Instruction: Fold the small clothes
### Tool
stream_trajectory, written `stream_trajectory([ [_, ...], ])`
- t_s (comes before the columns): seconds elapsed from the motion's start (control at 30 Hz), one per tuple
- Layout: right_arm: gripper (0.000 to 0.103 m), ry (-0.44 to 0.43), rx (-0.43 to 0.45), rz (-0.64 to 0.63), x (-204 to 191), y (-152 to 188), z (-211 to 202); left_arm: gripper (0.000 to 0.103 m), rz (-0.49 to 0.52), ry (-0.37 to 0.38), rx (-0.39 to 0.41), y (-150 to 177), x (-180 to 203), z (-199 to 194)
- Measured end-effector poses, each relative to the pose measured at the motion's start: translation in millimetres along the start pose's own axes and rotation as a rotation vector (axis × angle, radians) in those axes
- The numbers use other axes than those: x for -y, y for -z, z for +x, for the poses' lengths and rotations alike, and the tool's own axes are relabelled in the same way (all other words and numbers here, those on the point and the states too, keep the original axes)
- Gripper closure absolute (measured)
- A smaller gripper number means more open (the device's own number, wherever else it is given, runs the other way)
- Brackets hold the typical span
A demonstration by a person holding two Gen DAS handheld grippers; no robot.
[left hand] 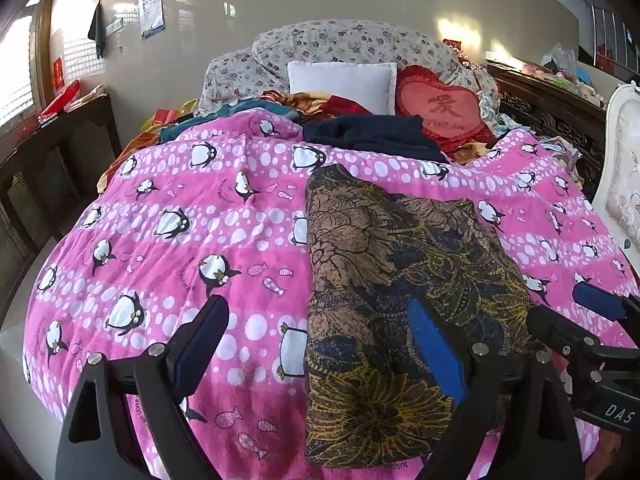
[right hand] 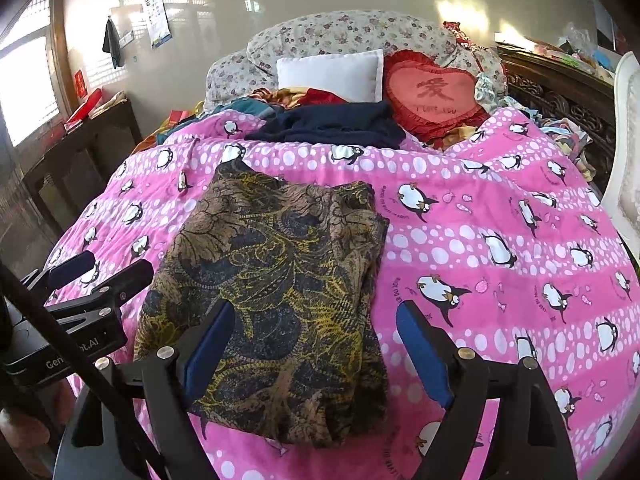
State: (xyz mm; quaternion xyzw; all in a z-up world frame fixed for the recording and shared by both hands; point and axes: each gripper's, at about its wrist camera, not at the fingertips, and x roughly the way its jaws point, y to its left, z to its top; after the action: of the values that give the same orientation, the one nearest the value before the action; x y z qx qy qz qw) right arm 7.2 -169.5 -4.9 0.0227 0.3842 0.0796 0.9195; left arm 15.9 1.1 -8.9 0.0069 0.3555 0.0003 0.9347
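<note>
A brown, navy and yellow floral garment lies folded flat on the pink penguin blanket. My left gripper hovers open over its near left edge; the right finger is above the cloth and the left finger above the blanket. My right gripper stands open over the garment's near right part, nothing pinched between its blue pads. Each gripper shows in the other's view, the right gripper at the garment's right side and the left gripper at its left side.
A dark navy garment lies bunched at the far end with other clothes. Behind it are a white pillow, a red heart cushion and a floral quilt. A dark cabinet stands left, a white chair right.
</note>
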Motion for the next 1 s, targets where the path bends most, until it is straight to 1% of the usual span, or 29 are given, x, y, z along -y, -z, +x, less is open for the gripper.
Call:
stream_trajectory([
  [1.0, 0.016, -0.007, -0.019, -0.013, -4.1, 2.7, 2.9, 0.013, 0.007, 0.015, -0.006, 1.3, 3.7, 2.8],
])
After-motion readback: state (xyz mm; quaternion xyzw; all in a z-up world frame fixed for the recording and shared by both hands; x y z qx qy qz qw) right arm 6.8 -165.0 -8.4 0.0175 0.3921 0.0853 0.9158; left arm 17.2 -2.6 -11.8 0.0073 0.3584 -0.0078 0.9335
